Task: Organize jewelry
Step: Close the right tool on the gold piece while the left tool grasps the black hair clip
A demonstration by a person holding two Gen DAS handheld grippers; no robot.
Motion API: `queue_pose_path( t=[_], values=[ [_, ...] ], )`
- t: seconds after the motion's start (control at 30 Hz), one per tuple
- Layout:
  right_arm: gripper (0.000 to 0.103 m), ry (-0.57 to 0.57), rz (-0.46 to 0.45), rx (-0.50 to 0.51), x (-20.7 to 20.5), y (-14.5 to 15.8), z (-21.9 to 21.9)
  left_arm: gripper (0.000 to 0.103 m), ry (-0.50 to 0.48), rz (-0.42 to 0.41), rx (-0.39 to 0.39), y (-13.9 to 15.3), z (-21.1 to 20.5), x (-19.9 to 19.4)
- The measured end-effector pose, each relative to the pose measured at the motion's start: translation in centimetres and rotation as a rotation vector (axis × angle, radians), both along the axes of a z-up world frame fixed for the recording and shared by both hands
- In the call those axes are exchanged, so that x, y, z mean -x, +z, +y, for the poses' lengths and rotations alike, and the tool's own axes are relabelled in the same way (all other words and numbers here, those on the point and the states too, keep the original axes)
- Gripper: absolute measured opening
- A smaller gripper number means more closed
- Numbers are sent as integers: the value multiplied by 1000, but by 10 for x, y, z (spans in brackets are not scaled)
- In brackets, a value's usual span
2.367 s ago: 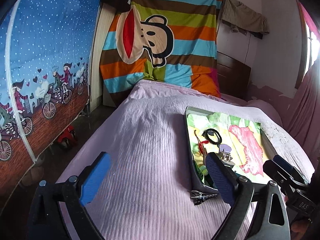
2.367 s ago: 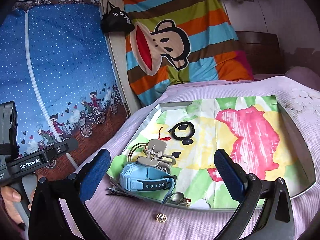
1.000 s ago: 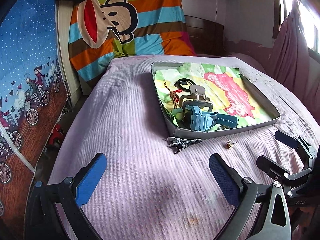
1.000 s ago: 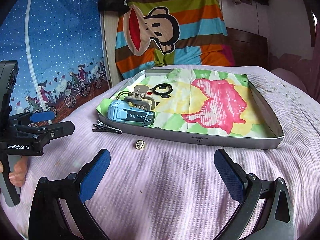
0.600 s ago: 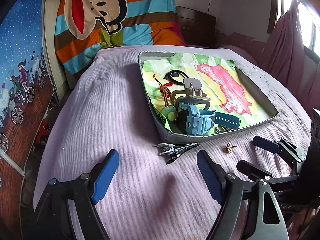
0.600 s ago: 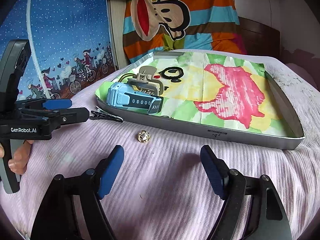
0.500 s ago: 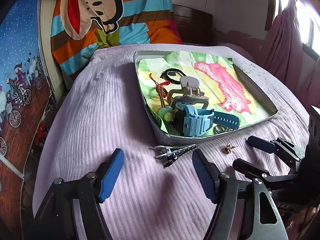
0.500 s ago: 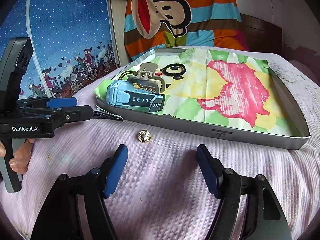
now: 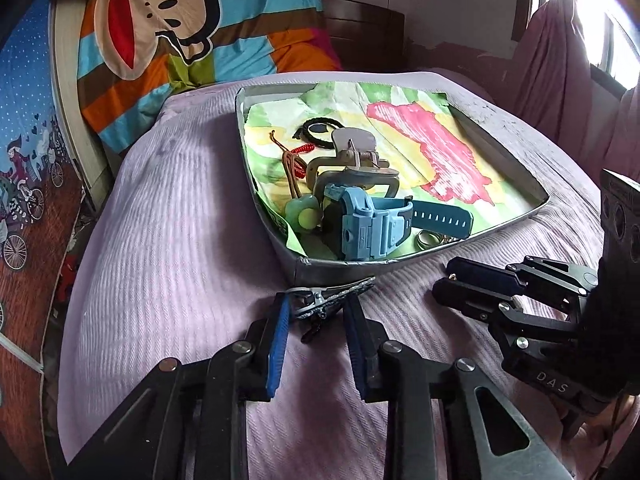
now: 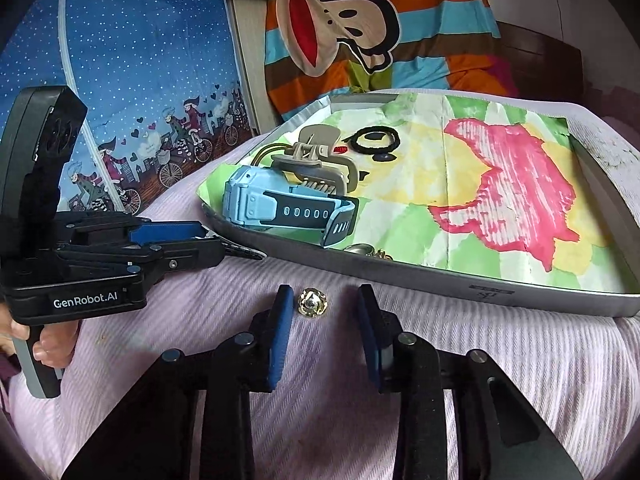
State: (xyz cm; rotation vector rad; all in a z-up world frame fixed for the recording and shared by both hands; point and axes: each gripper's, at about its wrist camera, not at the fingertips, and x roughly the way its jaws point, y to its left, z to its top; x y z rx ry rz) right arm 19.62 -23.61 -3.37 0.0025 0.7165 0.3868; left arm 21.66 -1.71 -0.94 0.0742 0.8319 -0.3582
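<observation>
Closing both claws on the last two loose pieces beside the tray.

Your left claw (image 9: 316, 312) and right claw (image 10: 324, 312) have just been narrowing; each stands slightly apart, pads not yet pressing. The metal hair clip (image 9: 328, 296) lies between the left pads, the gold earring (image 10: 313, 302) between the right, both on the bed (image 9: 168, 216) just outside the tray (image 10: 440, 278). The blue watch (image 10: 280, 208), claw clip (image 10: 316, 164) and hair ties already sit inside; these two remain.
</observation>
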Motion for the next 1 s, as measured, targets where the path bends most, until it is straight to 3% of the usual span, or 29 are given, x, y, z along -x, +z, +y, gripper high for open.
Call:
queue_pose_path(
  t=[0.07, 0.4, 0.8, 1.0],
  values=[
    [14, 4, 1, 1, -1, -1, 2, 24, -4, -4, -2, 0, -1, 2],
    [13, 10, -36, -27, 8, 1, -3, 18, -19, -15, 1, 3, -5, 15],
    [13, 11, -164, -65, 33, 18, -9, 16, -34, -53, 47, 14, -4, 43],
    [13, 17, -171, -73, 35, 18, -11, 15, -44, -24, -30, 5, -14, 40]
  ],
)
